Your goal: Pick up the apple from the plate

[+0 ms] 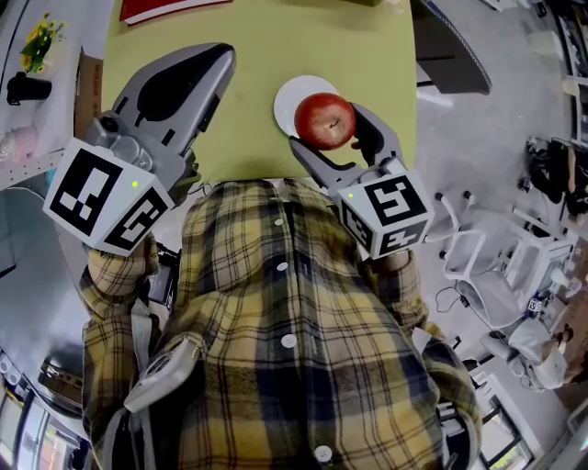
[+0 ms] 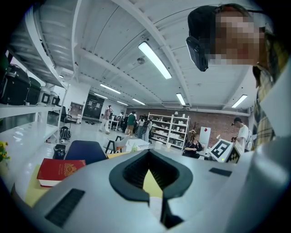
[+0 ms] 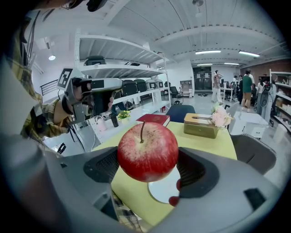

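My right gripper (image 1: pixel 333 128) is shut on a red apple (image 1: pixel 324 119), holding it in the air above the white plate (image 1: pixel 288 97) on the yellow-green table (image 1: pixel 248 110). In the right gripper view the apple (image 3: pixel 148 151) sits upright, stem up, squeezed between the two dark pads, and the bare plate (image 3: pixel 164 191) lies below it. My left gripper (image 1: pixel 216 69) is raised over the table's left part, jaws closed together and holding nothing; its own view looks out across the room (image 2: pixel 152 193).
A red book (image 1: pixel 165 8) lies at the table's far edge, also seen as the red book (image 3: pixel 153 119) beside a tissue box (image 3: pixel 201 124) with pink flowers. A blue chair (image 3: pixel 183 111) stands beyond the table. White office chairs (image 1: pixel 478 262) are at the right.
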A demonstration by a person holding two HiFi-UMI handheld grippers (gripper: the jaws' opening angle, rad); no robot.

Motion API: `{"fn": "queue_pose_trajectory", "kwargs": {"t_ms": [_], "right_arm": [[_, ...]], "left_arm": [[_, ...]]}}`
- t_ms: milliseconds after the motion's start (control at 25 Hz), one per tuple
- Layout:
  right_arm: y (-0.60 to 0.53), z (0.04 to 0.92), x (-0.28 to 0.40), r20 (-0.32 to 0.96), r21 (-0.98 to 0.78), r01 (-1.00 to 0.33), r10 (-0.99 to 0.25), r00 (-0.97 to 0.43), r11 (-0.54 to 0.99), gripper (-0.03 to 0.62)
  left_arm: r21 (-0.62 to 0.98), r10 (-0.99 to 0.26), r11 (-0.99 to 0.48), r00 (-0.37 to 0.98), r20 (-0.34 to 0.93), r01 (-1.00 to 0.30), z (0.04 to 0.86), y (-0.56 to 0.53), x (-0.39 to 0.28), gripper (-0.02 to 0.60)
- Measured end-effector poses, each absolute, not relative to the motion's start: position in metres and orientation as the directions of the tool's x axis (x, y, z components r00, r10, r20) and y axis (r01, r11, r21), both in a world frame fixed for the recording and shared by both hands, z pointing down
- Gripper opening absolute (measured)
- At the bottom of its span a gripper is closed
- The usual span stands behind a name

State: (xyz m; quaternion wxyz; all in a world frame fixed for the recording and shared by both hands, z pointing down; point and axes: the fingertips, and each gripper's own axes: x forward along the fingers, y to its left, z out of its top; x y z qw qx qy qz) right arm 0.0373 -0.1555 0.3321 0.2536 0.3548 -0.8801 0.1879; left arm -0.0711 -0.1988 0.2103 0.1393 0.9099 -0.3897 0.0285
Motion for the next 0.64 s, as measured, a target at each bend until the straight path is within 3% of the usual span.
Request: {"fn": "queue_pose_trajectory", "kwargs": {"t_ms": [640], "right_arm": [[-0.144,0.332,0.038,0.582,-0.145,-0.719,-0.528,-0.618,0.680,0.387]], "left_arm": [[0.234,-0.699,-0.661,0.699,0.155,-0.713,0.211,-0.185,-0.068,0.006]]}}
